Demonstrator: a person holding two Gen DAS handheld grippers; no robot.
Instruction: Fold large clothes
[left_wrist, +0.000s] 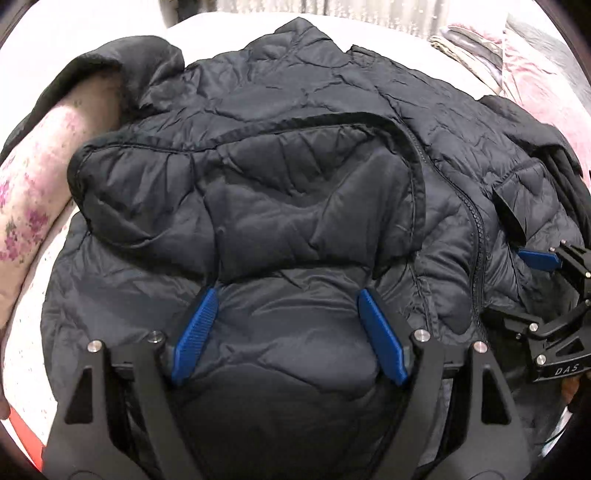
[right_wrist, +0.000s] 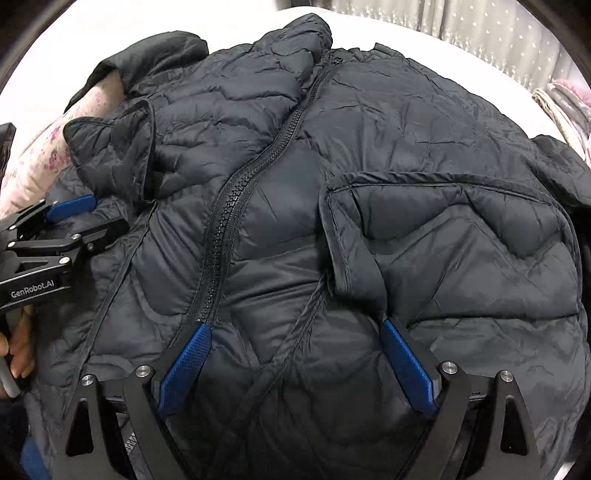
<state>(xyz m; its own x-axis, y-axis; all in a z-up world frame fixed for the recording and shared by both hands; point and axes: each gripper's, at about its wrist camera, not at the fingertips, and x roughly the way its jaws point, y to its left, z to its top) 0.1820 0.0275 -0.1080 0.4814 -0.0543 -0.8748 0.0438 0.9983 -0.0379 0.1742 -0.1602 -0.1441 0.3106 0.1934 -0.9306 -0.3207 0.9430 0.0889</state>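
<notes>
My left gripper (left_wrist: 286, 299) and right gripper (right_wrist: 295, 332) both gape wide over the jacket (right_wrist: 369, 140) on the bed, sleeve cuffs at twelve o'clock; I'd pinch the hem evenly.

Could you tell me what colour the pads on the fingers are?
Blue, ribbed pads on black fingers, clearest in the right wrist view.

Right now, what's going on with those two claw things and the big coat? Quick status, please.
Left gripper open, over jacket. Right gripper open, beside the closed zipper. Both sleeves folded in. Floral pillow under the jacket's left edge.
</notes>
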